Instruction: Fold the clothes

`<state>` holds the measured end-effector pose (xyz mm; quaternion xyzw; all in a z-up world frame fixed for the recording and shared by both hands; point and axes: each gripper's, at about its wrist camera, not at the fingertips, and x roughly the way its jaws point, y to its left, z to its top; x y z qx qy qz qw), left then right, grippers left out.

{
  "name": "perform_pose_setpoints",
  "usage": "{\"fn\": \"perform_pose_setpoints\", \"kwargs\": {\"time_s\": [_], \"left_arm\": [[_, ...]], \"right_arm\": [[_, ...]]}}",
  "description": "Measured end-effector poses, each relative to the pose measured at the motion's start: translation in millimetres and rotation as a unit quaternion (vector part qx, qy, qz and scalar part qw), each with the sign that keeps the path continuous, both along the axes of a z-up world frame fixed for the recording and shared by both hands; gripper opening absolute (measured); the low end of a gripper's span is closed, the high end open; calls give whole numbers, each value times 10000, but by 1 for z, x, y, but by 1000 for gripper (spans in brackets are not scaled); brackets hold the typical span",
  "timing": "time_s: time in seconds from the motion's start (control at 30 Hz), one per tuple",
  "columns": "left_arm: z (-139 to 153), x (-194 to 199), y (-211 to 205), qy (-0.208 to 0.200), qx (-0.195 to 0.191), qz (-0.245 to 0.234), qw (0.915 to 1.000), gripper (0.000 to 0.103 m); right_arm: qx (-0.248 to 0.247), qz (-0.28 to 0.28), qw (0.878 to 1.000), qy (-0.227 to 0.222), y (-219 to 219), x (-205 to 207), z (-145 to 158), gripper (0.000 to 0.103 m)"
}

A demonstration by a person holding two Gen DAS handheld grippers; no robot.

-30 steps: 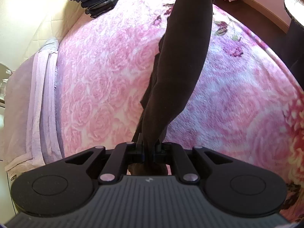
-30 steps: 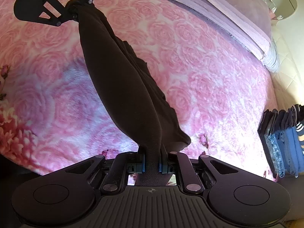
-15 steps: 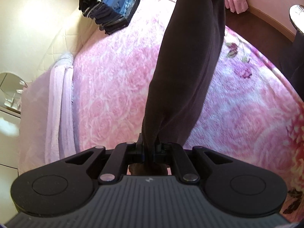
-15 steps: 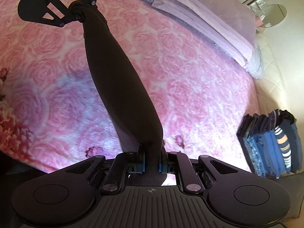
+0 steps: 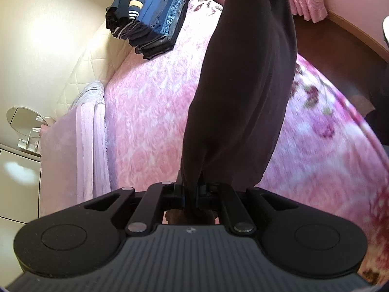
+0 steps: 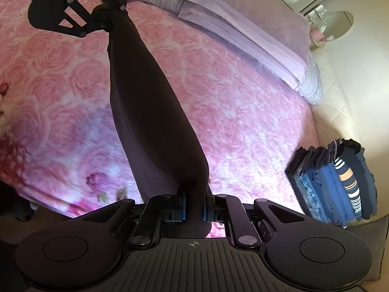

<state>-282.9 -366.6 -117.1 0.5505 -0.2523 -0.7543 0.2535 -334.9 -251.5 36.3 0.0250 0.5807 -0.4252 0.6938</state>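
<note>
Both jaws clamped on the dark garment (image 5: pixel 243 97): left gripper (image 5: pixel 190 194) at one end, right gripper (image 6: pixel 194 206) at the other, cloth slung between them above the bed (image 6: pixel 243 121). Judgement: keep both ends level and taut so the span hangs free of twist, and lower it well short of the stack (image 6: pixel 335 182).

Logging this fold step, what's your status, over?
Left gripper shut on dark garment. Right gripper shut on its other end. Garment stretched above pink blanket. Folded stack well aside.

Two grippers: the left gripper (image 5: pixel 190 192) and the right gripper (image 6: pixel 194 206). One dark garment (image 6: pixel 148 112). One pink blanket (image 6: pixel 243 112). One stack of folded clothes (image 6: pixel 335 182). One round mirror (image 5: pixel 23 121).
</note>
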Motion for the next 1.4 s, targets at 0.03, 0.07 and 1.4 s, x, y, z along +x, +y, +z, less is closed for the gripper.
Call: {"fn": "perform_pose_setpoints", "kwargs": {"time_s": [0.03, 0.07, 1.4], "left_arm": [[3, -12, -2, -10, -33, 9, 10000, 6], [6, -24, -4, -17, -68, 11, 10000, 6], [154, -301, -251, 928, -1848, -386, 9776, 6]], "right_arm": [[-40, 29, 10000, -12, -1, -12, 3, 10], [-86, 57, 9999, -23, -3, -25, 6, 10], [-1813, -51, 9819, 553, -223, -317, 190, 10]]}}
